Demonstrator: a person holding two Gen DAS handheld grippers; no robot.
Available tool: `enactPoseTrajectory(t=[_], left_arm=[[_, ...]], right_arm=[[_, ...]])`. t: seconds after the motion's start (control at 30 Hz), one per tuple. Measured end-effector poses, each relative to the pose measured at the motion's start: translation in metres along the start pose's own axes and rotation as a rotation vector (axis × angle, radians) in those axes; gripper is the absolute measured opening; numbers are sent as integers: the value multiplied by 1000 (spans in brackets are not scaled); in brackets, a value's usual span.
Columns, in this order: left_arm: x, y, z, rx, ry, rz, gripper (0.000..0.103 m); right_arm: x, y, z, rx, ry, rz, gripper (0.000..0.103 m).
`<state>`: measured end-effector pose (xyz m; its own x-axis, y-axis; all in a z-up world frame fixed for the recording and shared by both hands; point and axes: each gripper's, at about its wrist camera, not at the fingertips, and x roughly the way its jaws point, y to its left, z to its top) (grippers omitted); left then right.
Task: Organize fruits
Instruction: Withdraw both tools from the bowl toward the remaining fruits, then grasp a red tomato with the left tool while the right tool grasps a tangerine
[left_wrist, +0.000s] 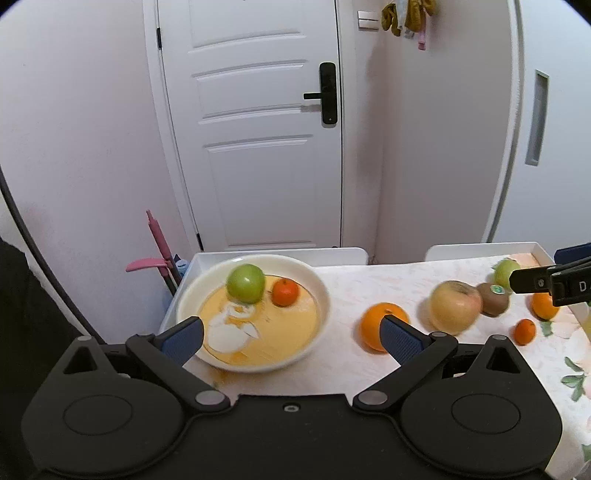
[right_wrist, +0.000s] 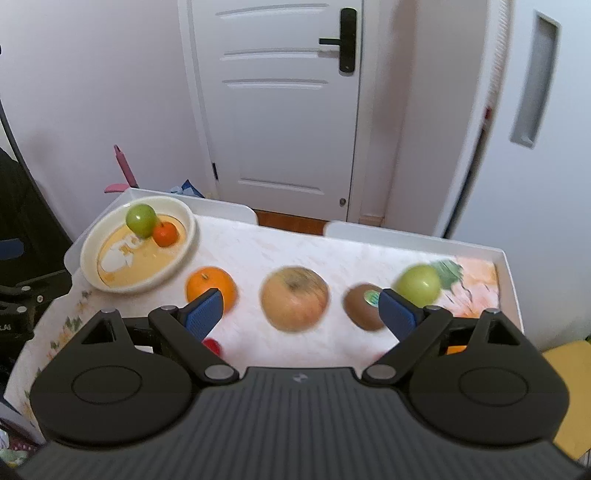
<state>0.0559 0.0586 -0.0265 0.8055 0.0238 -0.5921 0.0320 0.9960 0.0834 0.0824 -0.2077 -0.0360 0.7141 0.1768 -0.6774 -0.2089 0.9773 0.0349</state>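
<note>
A white bowl (left_wrist: 321, 291) (right_wrist: 88, 258) with a yellow inside holds a green apple (left_wrist: 245, 283) (right_wrist: 141, 220) and a small tangerine (left_wrist: 284, 292) (right_wrist: 165, 233). On the floral cloth lie an orange (left_wrist: 376, 325) (right_wrist: 207, 282), a large yellowish apple (left_wrist: 455, 307) (right_wrist: 294, 298), a kiwi (left_wrist: 493, 299) (right_wrist: 360, 306), a second green apple (left_wrist: 504, 271) (right_wrist: 417, 284), another orange (left_wrist: 543, 306) and a small tangerine (left_wrist: 525, 331). My left gripper (left_wrist: 291, 338) hovers open over the bowl's near edge. My right gripper (right_wrist: 301, 314) is open above the yellowish apple, holding nothing.
The table (right_wrist: 240, 240) is a white tray-like top with raised rims against a wall and a white door (left_wrist: 255, 122). A pink mop handle (left_wrist: 159, 240) stands at the left. A red object (right_wrist: 213, 346) peeks out under the right gripper's left finger.
</note>
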Motion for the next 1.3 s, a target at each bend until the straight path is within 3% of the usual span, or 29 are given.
enactPoseTrajectory(t=[0.27, 0.6, 0.83, 1.07, 1.23, 1.3], left_arm=[[-4, -56, -28, 9, -5, -16, 101], [34, -123, -73, 88, 33, -100, 93], [63, -148, -92, 129, 70, -140, 67], [77, -154, -97, 132, 86, -160, 47], [80, -154, -98, 118, 89, -183, 35], [79, -155, -98, 119, 89, -179, 35]], right_arm=[[2, -43, -37, -6, 19, 4, 103], [33, -75, -77, 3, 32, 5, 96], [51, -84, -91, 5, 31, 7, 95], [66, -84, -97, 12, 42, 19, 84], [74, -85, -97, 16, 43, 22, 80], [77, -85, -96, 18, 45, 19, 77]])
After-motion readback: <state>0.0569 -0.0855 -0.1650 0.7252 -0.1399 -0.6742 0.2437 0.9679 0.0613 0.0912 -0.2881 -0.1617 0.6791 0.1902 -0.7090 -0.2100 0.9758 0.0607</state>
